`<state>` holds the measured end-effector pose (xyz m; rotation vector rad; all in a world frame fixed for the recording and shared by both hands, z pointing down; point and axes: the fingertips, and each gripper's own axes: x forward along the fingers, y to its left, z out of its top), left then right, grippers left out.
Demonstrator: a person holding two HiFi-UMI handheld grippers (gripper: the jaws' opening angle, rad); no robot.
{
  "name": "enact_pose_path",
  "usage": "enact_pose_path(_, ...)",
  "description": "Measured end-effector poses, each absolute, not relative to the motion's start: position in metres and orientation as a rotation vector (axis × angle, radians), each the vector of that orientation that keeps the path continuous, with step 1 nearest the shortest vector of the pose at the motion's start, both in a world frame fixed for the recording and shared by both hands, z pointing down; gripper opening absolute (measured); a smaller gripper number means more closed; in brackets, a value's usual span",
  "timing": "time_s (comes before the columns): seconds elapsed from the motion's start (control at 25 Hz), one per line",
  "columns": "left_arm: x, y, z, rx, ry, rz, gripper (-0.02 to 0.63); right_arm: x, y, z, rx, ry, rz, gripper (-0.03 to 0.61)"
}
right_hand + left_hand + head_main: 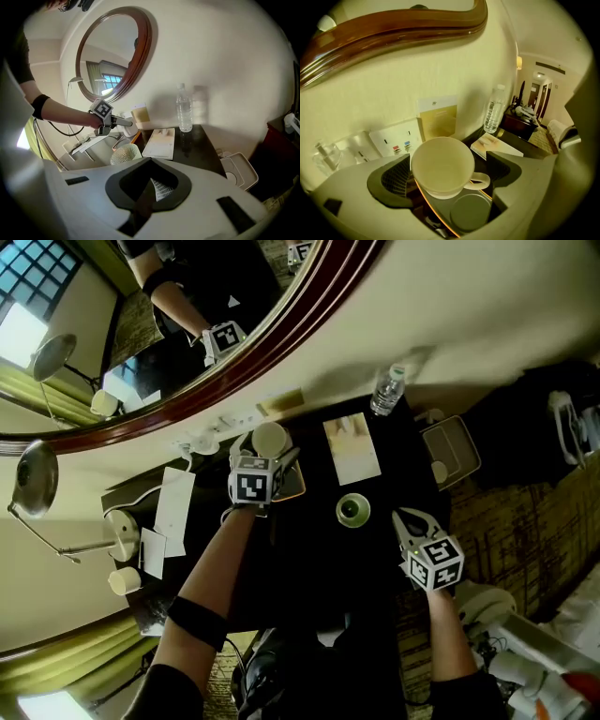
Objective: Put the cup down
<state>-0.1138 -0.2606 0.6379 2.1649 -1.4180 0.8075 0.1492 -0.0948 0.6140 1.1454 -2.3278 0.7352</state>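
The left tool [263, 465] is grasping the cup [440, 164], pads against its side and handle. The cup hangs tilted just above the tray [440, 209] on the worktop [309, 554], and its base does not seem to have landed. Setting it down and letting go are left. The right tool [150, 187] is clenched on nothing, well apart from it.
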Motion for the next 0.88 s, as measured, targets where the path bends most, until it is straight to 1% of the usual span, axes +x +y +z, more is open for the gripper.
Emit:
enact_pose_path(0.4,-0.122,-0.276,0.644,2.135,-1.429,0.825,0.505,0.156,-0.087,0.624,1.172,-2.318,0.77,0.002)
enact_pose_path(0.48,-0.124,-0.276,0.644,2.13,-1.43,0.828,0.481,0.157,-0.086,0.624,1.175,-2.315,0.776,0.002)
enact_pose_path(0.52,-0.125,-0.276,0.644,2.131,-1.431,0.833,0.423,0.158,-0.085,0.625,1.175,-2.314,0.776,0.002)
enact_pose_path(0.88,-0.117,-0.275,0.645,2.202,-1.396,0.818,0.417,0.152,-0.088,0.626,1.16,-2.32,0.774,0.002)
